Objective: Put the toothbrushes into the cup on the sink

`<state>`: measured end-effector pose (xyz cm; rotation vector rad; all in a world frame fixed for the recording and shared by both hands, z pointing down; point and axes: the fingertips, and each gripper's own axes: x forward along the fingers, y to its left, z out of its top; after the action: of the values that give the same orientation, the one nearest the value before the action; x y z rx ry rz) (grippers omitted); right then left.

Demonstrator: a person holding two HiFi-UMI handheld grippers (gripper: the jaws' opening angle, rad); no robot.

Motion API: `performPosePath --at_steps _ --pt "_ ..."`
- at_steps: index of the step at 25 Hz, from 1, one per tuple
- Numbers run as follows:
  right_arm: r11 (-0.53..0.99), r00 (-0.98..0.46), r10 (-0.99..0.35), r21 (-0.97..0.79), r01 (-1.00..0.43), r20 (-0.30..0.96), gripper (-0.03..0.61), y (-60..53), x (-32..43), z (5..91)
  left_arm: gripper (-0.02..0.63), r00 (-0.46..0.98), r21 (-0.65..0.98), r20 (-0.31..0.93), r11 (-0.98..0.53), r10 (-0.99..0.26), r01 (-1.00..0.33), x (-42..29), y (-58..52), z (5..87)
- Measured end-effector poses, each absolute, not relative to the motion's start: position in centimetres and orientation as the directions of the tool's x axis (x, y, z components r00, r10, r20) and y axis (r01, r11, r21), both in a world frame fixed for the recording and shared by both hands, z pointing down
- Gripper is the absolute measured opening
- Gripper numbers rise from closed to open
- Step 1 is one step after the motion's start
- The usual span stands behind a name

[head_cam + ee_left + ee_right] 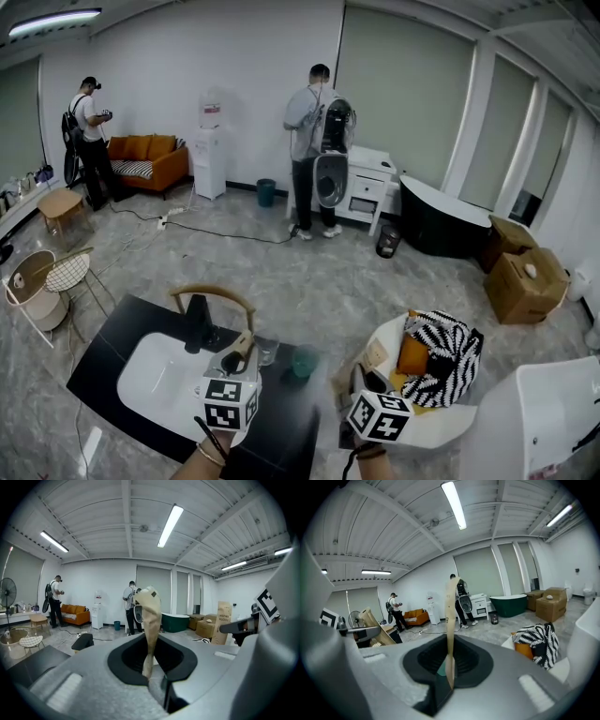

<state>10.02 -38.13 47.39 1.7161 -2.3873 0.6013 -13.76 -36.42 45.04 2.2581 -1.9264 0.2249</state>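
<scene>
Left gripper (234, 367): the jaws are clamped on a toothbrush in a tan card sleeve (243, 343). In the left gripper view the sleeve (150, 620) stands up from between the jaws (152, 677), leaning slightly.

Right gripper (367, 380): the jaws are clamped on a second sleeved toothbrush (374, 353). In the right gripper view it shows edge-on, as a thin upright tan strip (450, 616) rising from the jaws (449, 677). Seen from the left gripper view, the same sleeve (224, 623) is printed "TOOTH BRUSH".

Both grippers are held above the near edge of the black counter (281, 431), well apart from each other, and neither toothbrush is in a cup.

The white sink (155, 375) is set in the counter to the left of the left gripper, with a black faucet (197, 323) at its back rim. A clear glass (267, 352) and a teal cup (302, 361) stand side by side on the counter, beyond and between the two grippers.

To the right is a round white seat (450, 422) holding a black-and-white patterned cushion (445, 352).

Farther off are cardboard boxes (525, 281), a dark bathtub (441, 220) and an orange sofa (145, 159). One person (314, 150) stands at a white cabinet (370, 187) and another person (89, 141) stands by the sofa.
</scene>
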Motion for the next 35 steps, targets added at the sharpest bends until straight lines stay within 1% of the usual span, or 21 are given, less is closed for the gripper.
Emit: performPosePath --at_steps 26,35 --pt "0.214 -0.290 -0.878 -0.229 -0.949 0.380 0.034 -40.6 12.8 50.0 0.038 0.145 0.032 0.207 -0.141 -0.968 -0.989 -14.1 -42.4 46.5" --pt "0.191 -0.274 -0.879 -0.239 -0.952 0.389 0.035 -41.2 14.0 50.9 0.038 0.139 0.026 0.242 -0.137 -0.960 -0.990 -13.8 -43.8 48.2"
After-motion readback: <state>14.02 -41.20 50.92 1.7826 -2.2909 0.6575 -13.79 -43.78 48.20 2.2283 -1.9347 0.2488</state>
